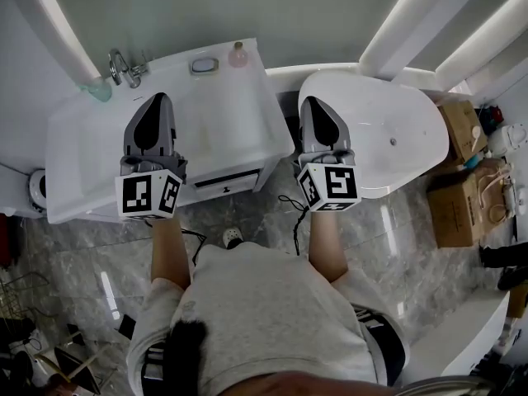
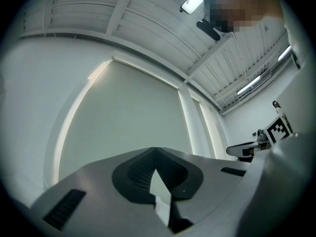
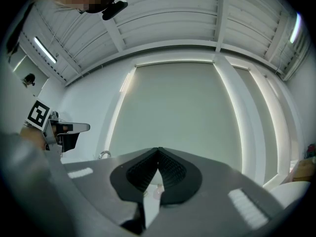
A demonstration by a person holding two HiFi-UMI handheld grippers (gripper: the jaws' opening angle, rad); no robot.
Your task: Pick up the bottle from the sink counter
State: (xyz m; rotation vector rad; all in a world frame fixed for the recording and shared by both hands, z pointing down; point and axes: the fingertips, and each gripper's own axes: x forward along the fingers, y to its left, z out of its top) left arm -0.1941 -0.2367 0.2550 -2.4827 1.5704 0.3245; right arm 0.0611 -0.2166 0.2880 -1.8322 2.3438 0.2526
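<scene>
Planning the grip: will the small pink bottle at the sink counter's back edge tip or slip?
The small pink bottle looks squat with a narrow top, so probably stable but light. Its rounded body seems smooth, possibly slippery.

Glossy white counter, shiny metal tap

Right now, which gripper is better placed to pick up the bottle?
Probably the right gripper: the bottle shows straight ahead, in line with its jaws, in its own view. The left gripper shows none in its view. Both are shut.
</scene>
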